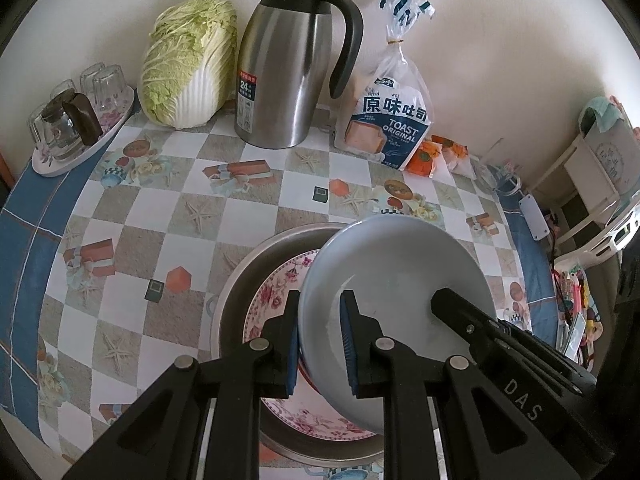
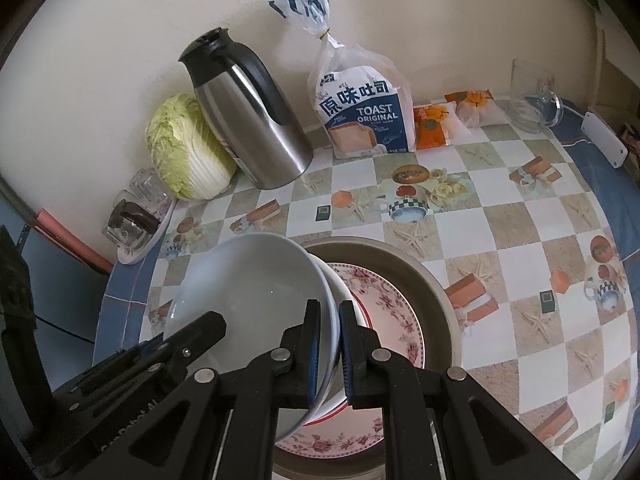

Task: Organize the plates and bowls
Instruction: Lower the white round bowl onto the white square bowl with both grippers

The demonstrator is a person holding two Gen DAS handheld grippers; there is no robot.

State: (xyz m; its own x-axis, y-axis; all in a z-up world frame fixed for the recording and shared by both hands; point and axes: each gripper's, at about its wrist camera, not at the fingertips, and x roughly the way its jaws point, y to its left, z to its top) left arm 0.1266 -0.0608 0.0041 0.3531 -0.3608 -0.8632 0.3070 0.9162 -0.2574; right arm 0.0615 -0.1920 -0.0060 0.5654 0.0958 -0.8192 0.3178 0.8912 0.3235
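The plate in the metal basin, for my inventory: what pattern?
Pink roses on white, around the plate rim; clearest in the right wrist view.

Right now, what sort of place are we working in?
Most likely a home kitchen or dining table: a checked patterned tablecloth holds a steel thermos jug, a whole napa cabbage and a bagged loaf of toast bread against a plain wall.

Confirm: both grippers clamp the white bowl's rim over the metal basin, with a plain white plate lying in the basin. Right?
Not quite. The plate in the metal basin has a pink flower pattern, as the right wrist view shows. Otherwise yes: left gripper and right gripper clamp the white bowl.
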